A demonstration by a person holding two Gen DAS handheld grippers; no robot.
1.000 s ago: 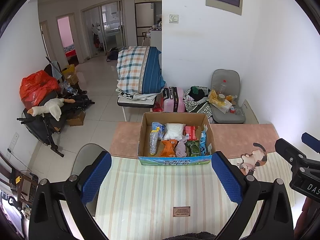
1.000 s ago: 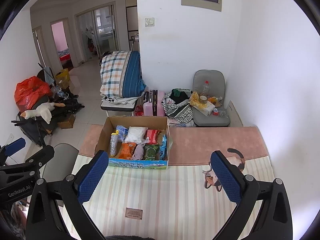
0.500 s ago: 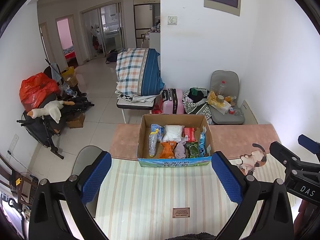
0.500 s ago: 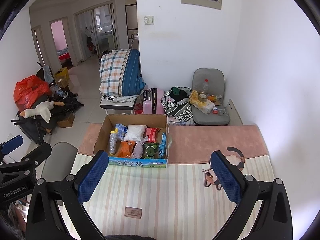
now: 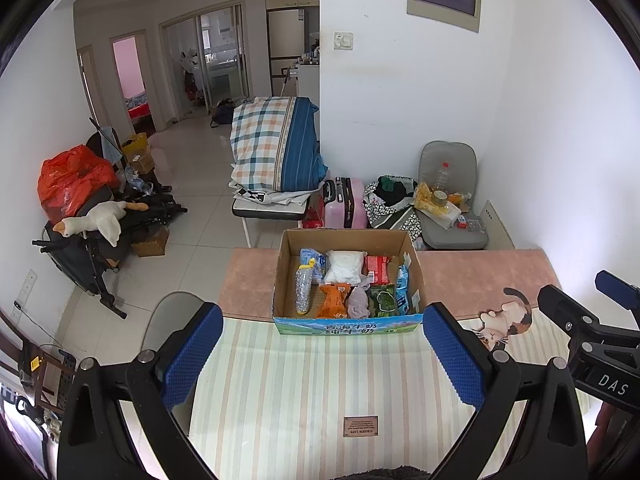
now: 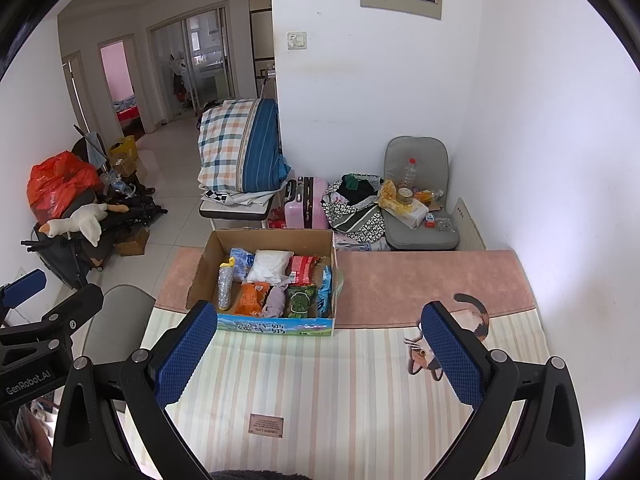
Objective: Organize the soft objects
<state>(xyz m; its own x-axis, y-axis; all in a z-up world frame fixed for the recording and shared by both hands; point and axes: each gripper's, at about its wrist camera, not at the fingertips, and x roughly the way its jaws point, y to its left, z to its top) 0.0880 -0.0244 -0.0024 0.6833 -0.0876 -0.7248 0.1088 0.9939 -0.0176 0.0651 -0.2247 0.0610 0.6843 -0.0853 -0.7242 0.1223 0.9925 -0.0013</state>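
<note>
Cardboard box (image 5: 347, 280) holds the soft packets (image 5: 344, 266) in rows, far side of the striped tabletop (image 5: 312, 380). Since a second ago, your view merely rose slightly; nothing moved. Left gripper (image 5: 322, 354) and right gripper (image 6: 316, 354): fingers apart, empty, short of the box.

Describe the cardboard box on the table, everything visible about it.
The cardboard box is brown and open-topped, with a printed blue-green front panel. It sits upright where the pink cloth meets the striped cloth. Inside lie soft packets: a white pouch, an orange packet, a green packet, a red packet and a bottle. No gripper touches it.
</note>
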